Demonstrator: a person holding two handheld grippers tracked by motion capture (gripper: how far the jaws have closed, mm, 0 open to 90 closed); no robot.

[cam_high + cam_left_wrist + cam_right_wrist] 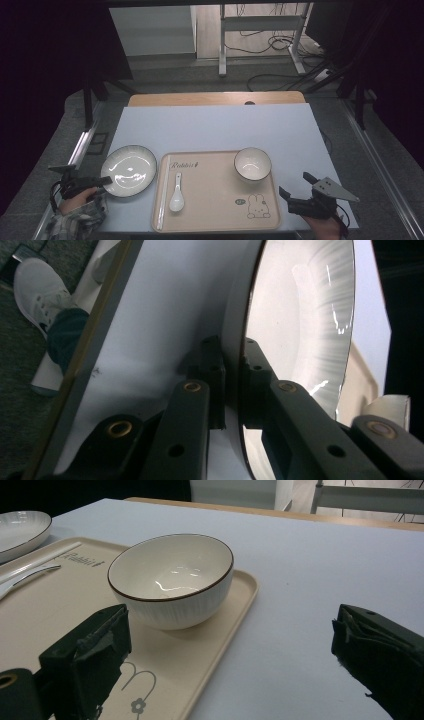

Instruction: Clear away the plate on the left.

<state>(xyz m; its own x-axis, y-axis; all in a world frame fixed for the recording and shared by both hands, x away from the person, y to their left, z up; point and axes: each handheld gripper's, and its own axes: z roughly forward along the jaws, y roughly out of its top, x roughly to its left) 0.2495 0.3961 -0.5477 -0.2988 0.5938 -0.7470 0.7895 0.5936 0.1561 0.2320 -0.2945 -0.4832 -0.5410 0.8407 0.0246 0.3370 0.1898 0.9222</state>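
The left gripper point(102, 181) pinches the near-left rim of the round white dark-edged ceramic plate point(129, 170) on the worktop point(210, 125). The right gripper point(298, 187) hovers spread, near right.

Lab-like room — black curtains point(45, 65), floor cables point(270, 45), metal frame point(260, 30)

Glazed ware on a matt table
Plate point(129, 170) and bowl point(252, 163): glossy, ribbed white ceramic; tray point(220, 210): smooth matt beige plastic; table point(210, 125): matt pale surface, wooden edge.
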